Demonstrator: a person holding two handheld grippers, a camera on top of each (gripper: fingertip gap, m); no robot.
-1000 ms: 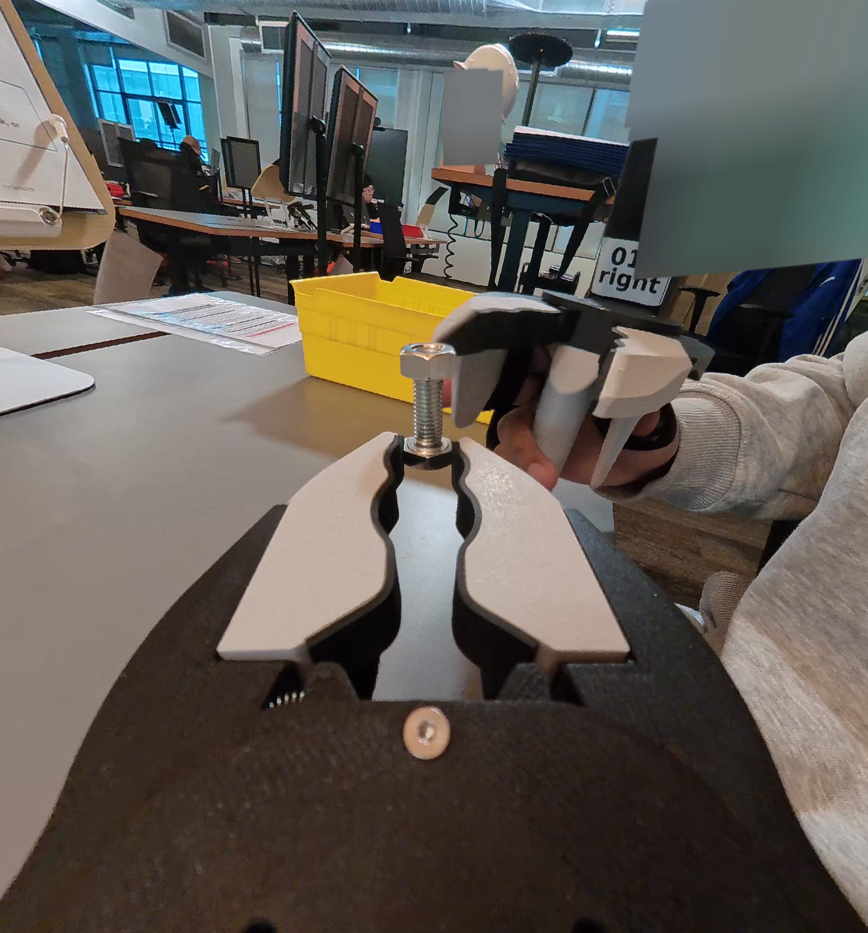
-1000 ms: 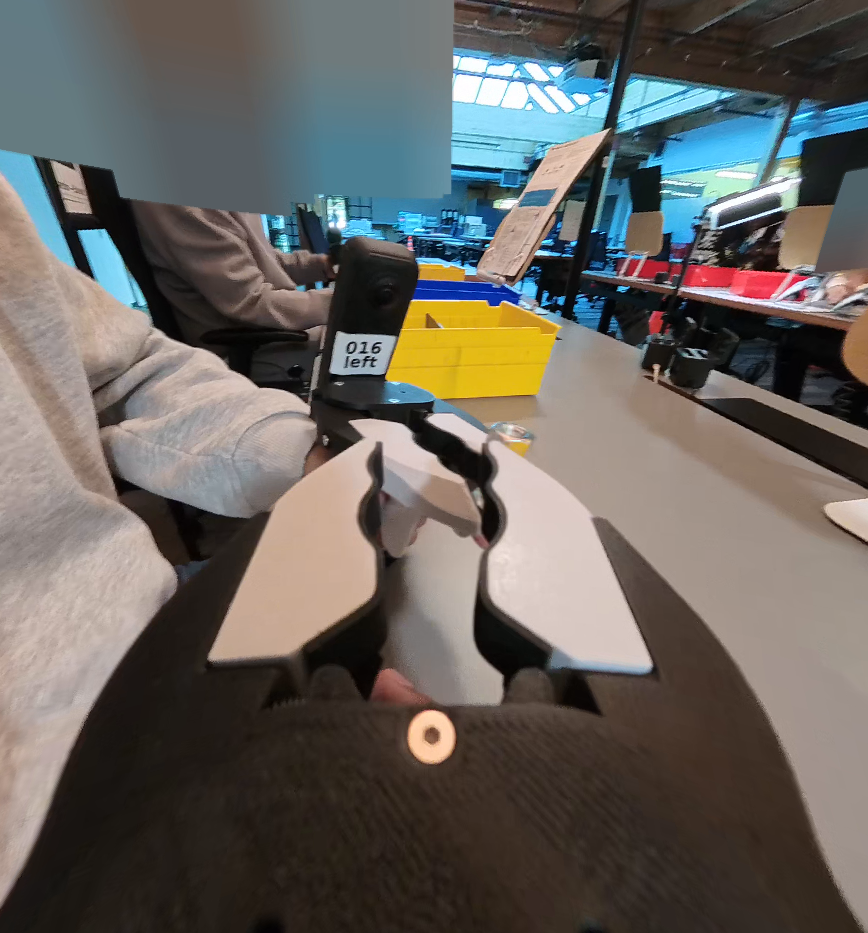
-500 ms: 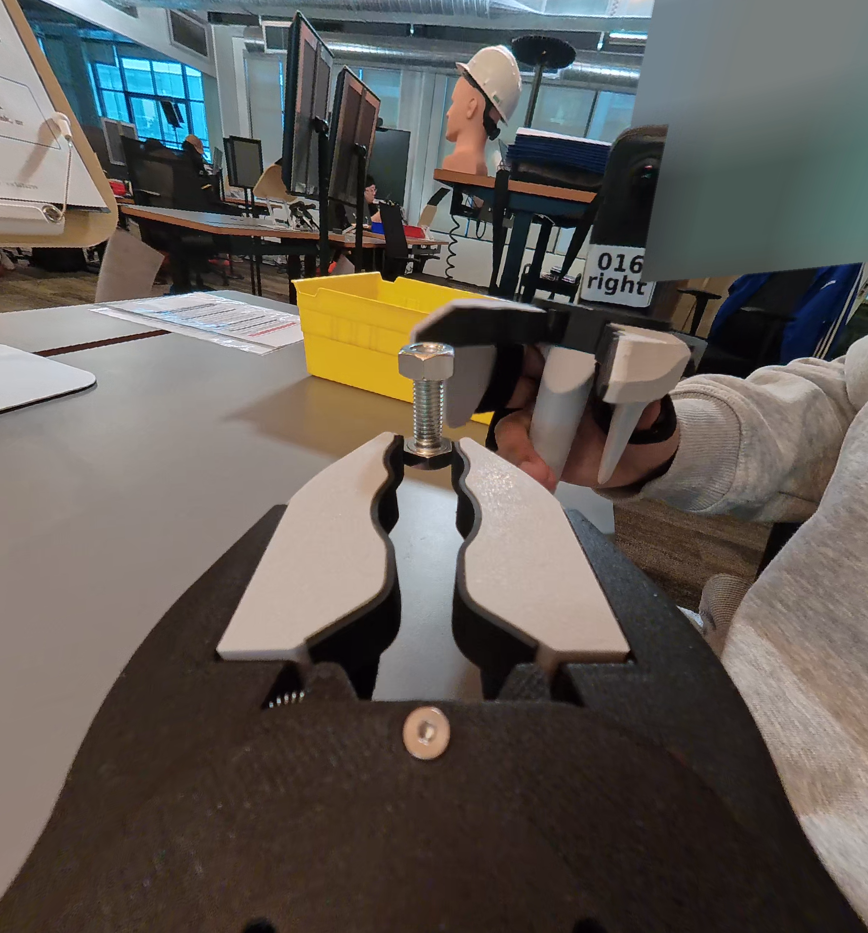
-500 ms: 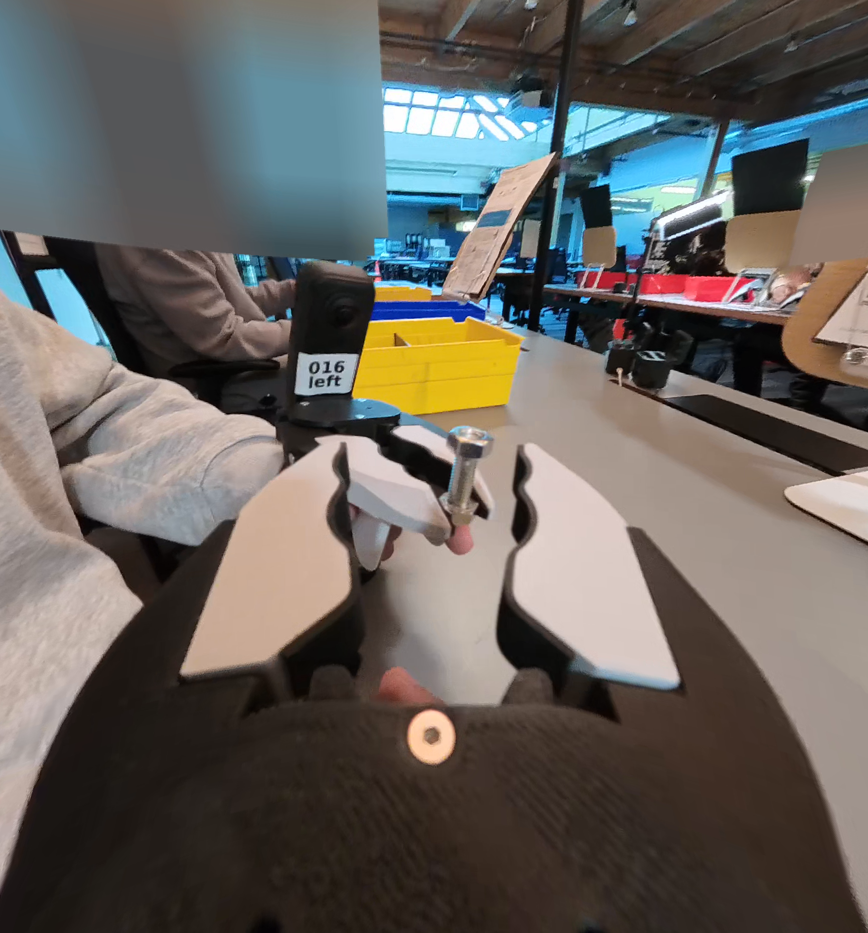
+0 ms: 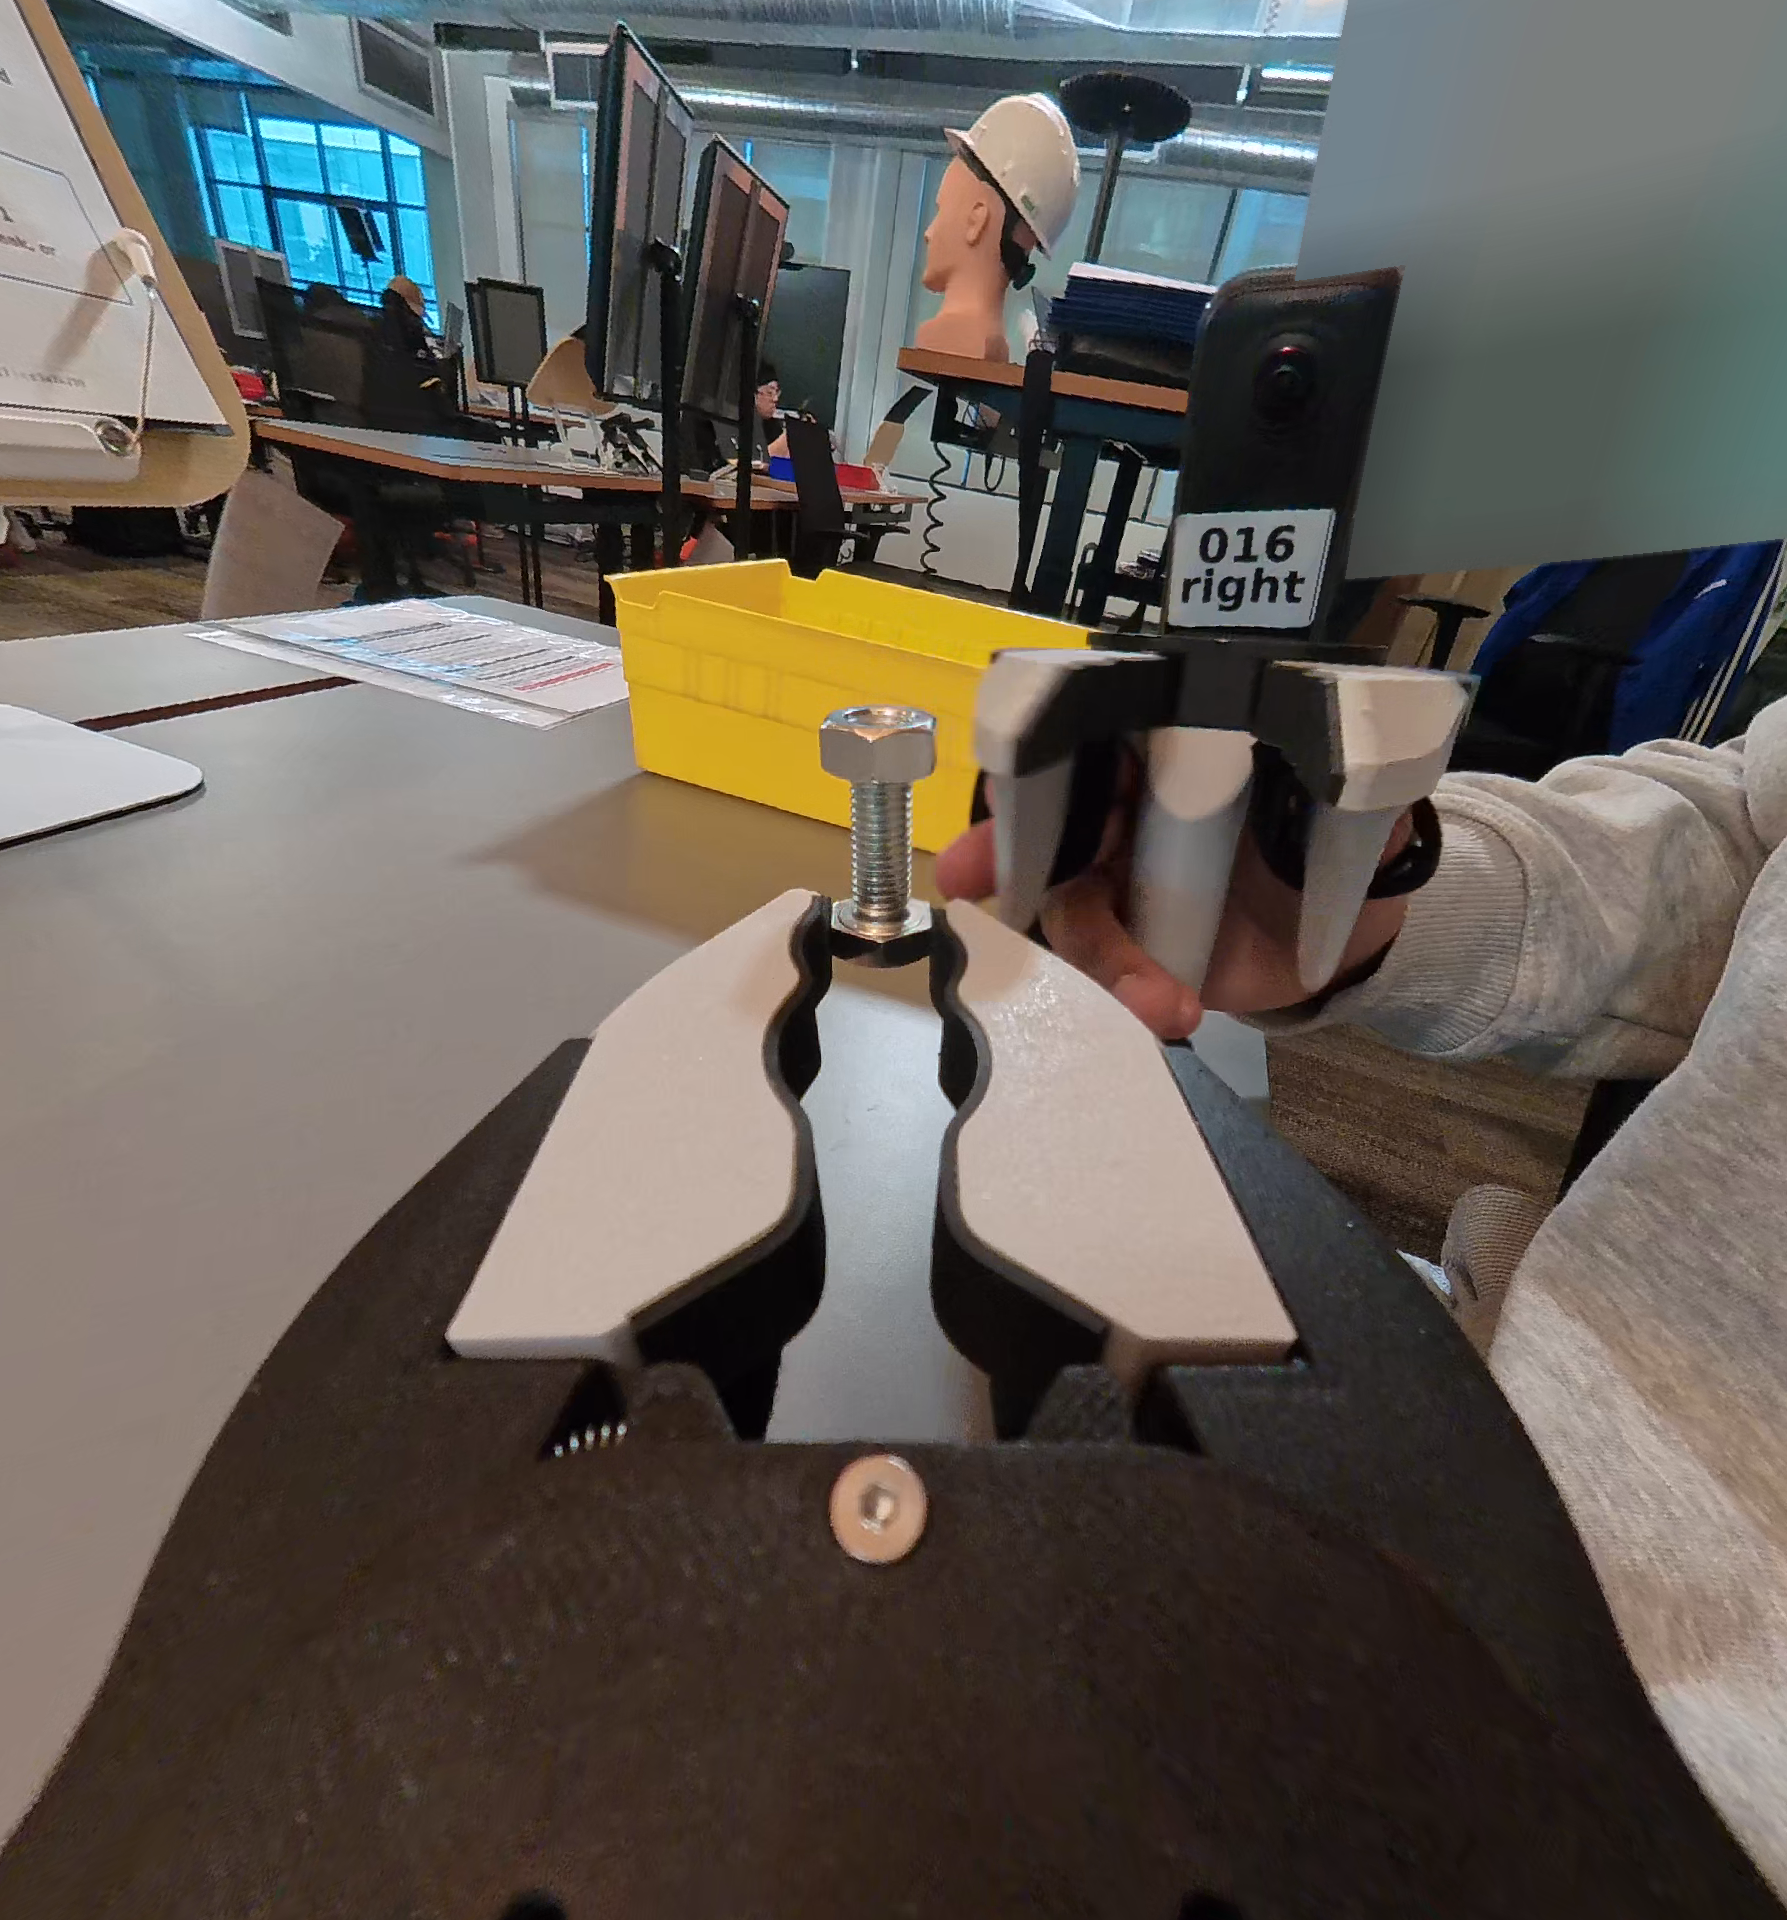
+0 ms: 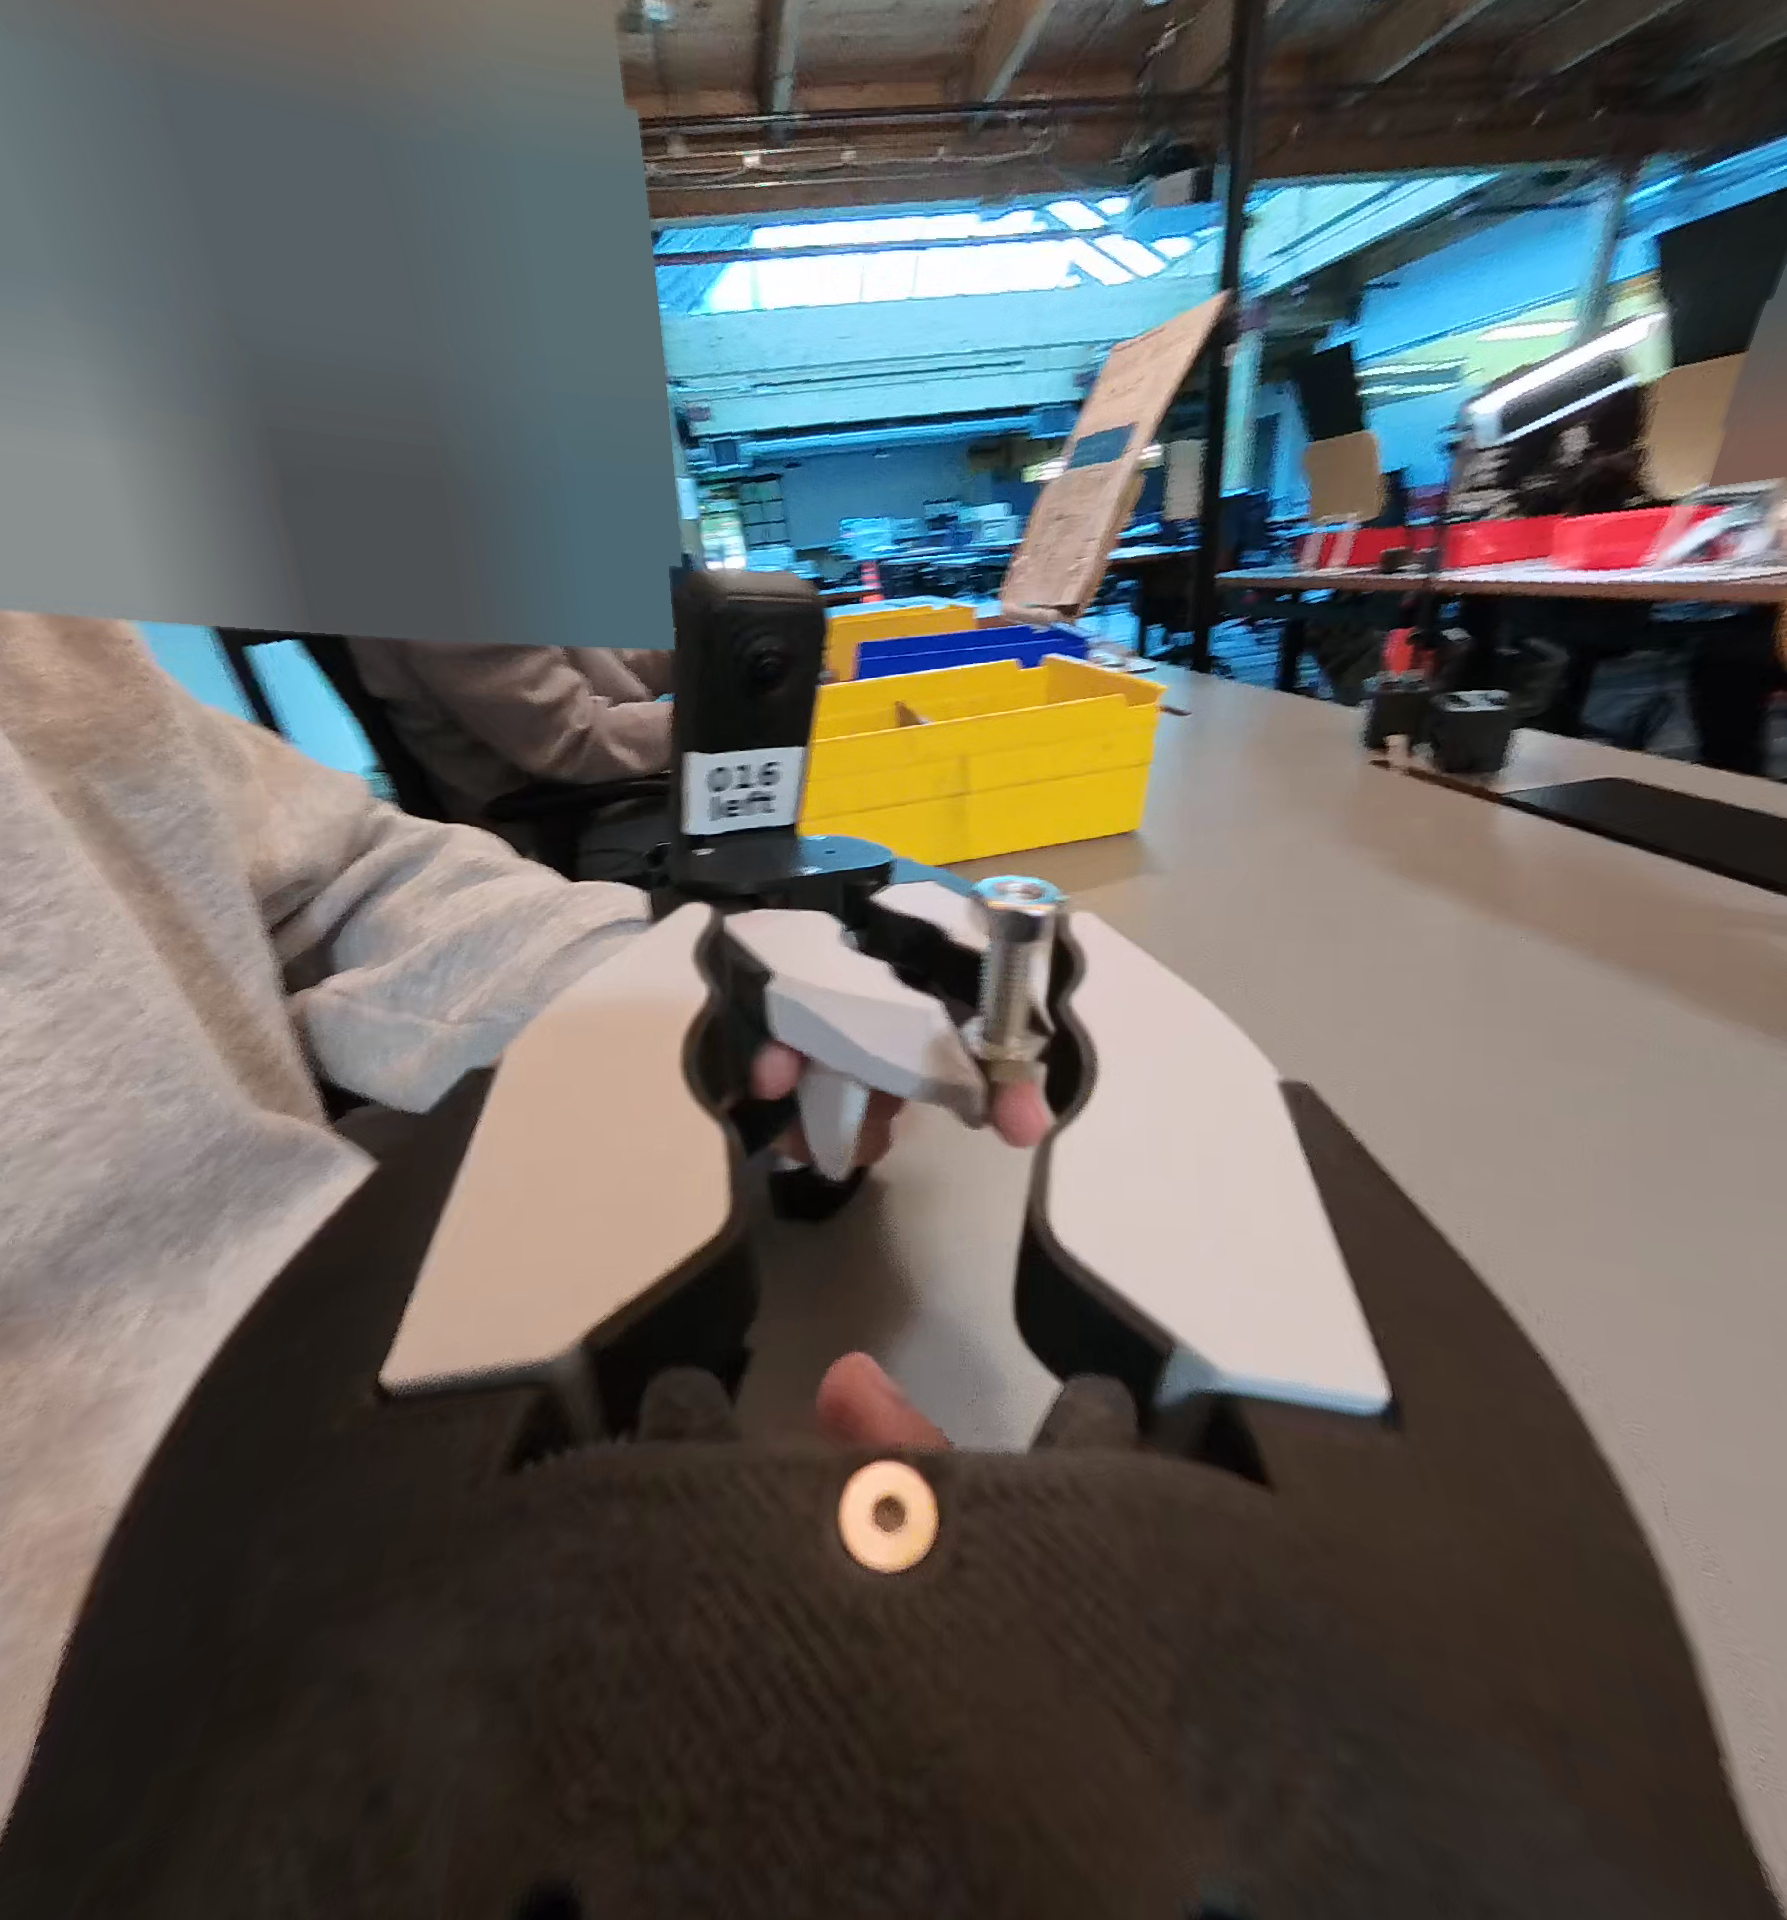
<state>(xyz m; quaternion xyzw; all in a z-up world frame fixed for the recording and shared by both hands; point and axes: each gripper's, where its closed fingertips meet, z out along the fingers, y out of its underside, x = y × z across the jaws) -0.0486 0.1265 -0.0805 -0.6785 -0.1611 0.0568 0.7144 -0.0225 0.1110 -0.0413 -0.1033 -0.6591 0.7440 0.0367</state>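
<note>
- The left gripper (image 5: 881,920) has its 2 white fingers drawn in on a nut (image 5: 881,920) threaded on the lower end of a silver bolt (image 5: 876,805); the fingertips pinch the nut from both sides.
- The bolt stands upright above those fingertips, hex head on top, over the grey table (image 5: 245,935) (whether its lower end touches the table cannot be told).
- In the right wrist view the same bolt (image 6: 1014,966) shows between the tips of the right gripper (image 6: 884,997), close to the inner edge of the finger on the picture's right; the left gripper (image 6: 972,1065) reaches in from the left of that picture, and a fingertip of the person's hand sits just under the nut.
- The right gripper's fingers are spread wide apart and hold nothing; no contact with the bolt can be made out (this view is slightly blurred).
- From the left wrist view the right gripper (image 5: 1180,821) hangs just to the right of the bolt, fingers pointing down and apart, held by a hand in a grey sleeve (image 5: 1554,894).
- A yellow bin (image 5: 816,665) stands on the table behind the bolt.
- A laminated sheet (image 5: 421,655) lies to the bin's left, and a white stand base (image 5: 37,779) sits at the left edge.
- A second yellow bin (image 6: 982,758) with a blue bin (image 6: 962,649) behind it shows in the right wrist view.
</note>
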